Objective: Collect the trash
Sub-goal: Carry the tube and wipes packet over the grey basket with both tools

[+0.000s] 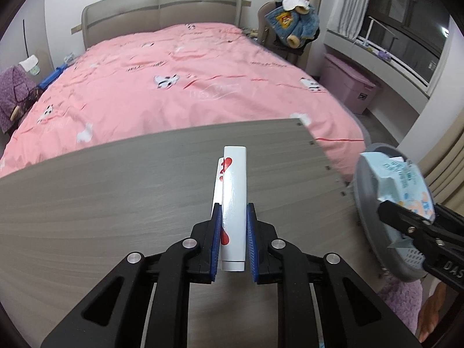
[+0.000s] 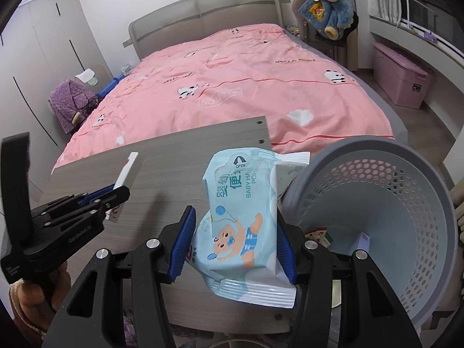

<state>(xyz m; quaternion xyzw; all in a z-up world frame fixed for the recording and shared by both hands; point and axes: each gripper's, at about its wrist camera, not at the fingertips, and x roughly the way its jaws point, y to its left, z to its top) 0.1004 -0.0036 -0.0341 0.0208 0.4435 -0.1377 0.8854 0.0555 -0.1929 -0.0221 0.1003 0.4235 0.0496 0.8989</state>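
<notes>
Grey board before pink bed, left claw pinching white carton, right claw pinching wipes pack beside basket.

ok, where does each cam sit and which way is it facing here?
Left wrist: rides the left claw, angled down over the grey board toward the pink bed; claw shut on a white box.
Right wrist: rides the right claw, same heading; claw shut on a baby wipes pack, grey basket alongside.
Shared: bed, board, basket, and each view catches the other claw.
</notes>
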